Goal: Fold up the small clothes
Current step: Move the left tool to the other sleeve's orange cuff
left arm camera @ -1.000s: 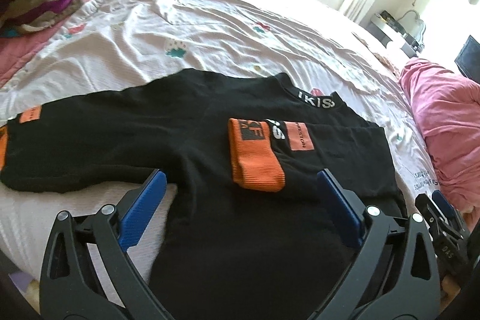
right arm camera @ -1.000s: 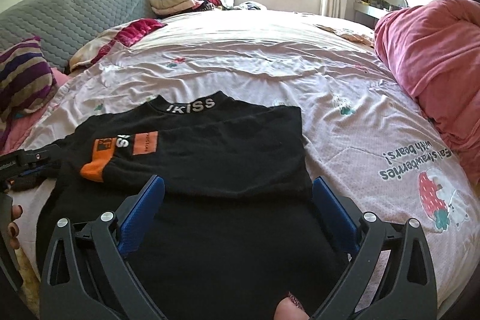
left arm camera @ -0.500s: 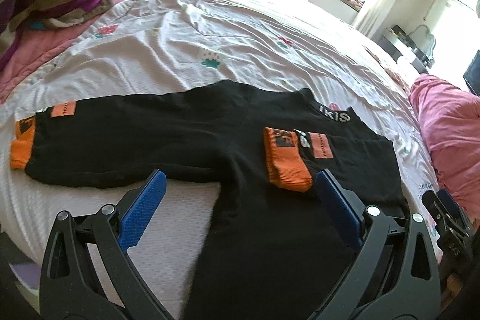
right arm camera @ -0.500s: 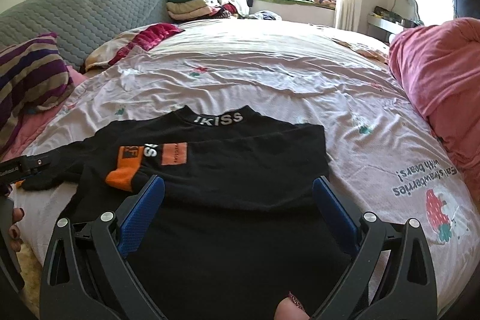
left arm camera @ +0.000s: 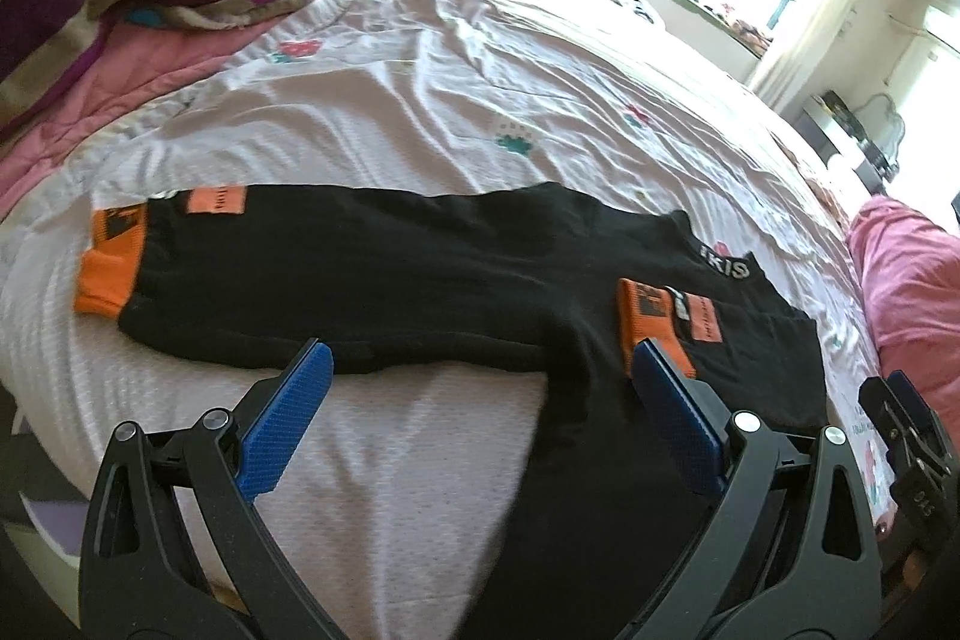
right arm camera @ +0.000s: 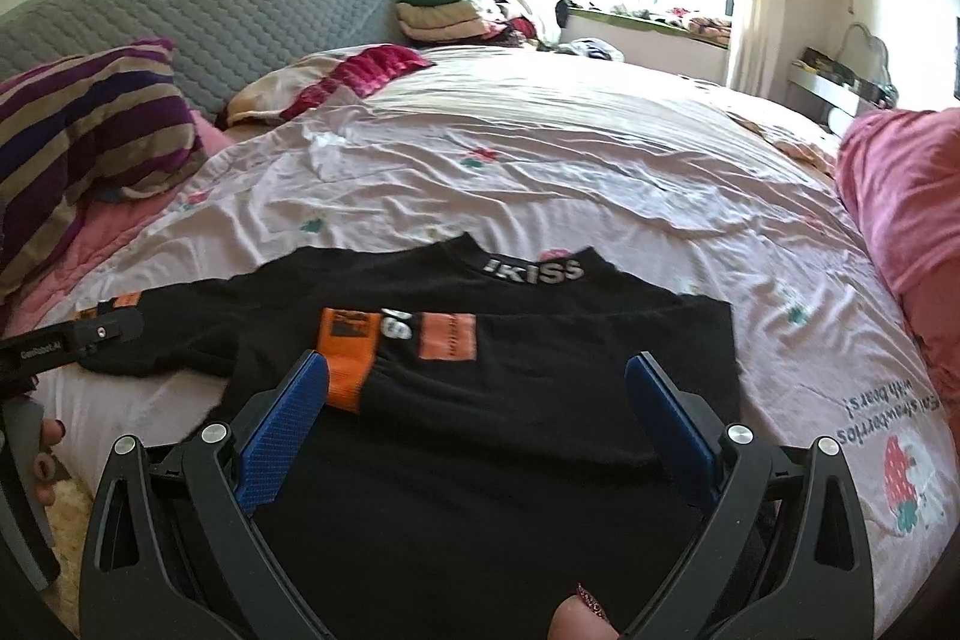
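left wrist view: left gripper, spread and empty, is swinging out toward the unfolded sleeve | right gripper is hovering spread above the folded sleeve | shirt half folded

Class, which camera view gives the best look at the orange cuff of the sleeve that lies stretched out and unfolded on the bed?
The left wrist view: the outstretched sleeve's orange cuff lies fully in sight on the sheet, unblocked. In the right wrist view, only a sliver of it shows, mostly hidden behind the left gripper.
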### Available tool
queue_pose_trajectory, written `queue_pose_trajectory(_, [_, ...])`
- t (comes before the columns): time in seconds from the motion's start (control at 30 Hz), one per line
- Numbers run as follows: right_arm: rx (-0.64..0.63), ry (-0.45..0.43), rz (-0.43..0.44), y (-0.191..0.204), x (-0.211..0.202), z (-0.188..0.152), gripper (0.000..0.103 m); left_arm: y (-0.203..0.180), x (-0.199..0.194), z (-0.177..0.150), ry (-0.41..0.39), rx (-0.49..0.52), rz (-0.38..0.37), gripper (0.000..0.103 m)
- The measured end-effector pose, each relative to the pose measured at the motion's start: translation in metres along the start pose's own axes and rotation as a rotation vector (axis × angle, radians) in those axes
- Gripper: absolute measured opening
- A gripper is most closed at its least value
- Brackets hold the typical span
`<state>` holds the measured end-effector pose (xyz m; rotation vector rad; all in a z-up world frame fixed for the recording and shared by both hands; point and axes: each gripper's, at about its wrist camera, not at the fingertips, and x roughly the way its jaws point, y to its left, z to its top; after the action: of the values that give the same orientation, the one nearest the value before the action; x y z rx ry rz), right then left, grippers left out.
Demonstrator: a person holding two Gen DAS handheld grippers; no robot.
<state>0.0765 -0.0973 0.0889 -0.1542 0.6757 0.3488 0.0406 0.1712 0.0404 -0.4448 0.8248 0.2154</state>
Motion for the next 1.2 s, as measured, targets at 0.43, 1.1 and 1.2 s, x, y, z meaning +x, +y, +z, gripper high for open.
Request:
queue_pose_trajectory(0.43, [-0.102,0.016,0.109,0.067,0.018,0.01,0.098,0.06,-0.006,0.0,-0.009,-0.122,0.071,0.093])
queue_pose_trajectory(1.1, [-0.232,0.069,0.199,0.143,0.043,0.001,0.098,0.144,0.004,-0.009,-0.007,-0.34,0.133,0.093])
queue_pose_trajectory(1.2, [-0.238,0.086,0.203,0.15,0.051,0.001,0.098,0.156,0.004,-0.011,-0.04,-0.387,0.134,0.09])
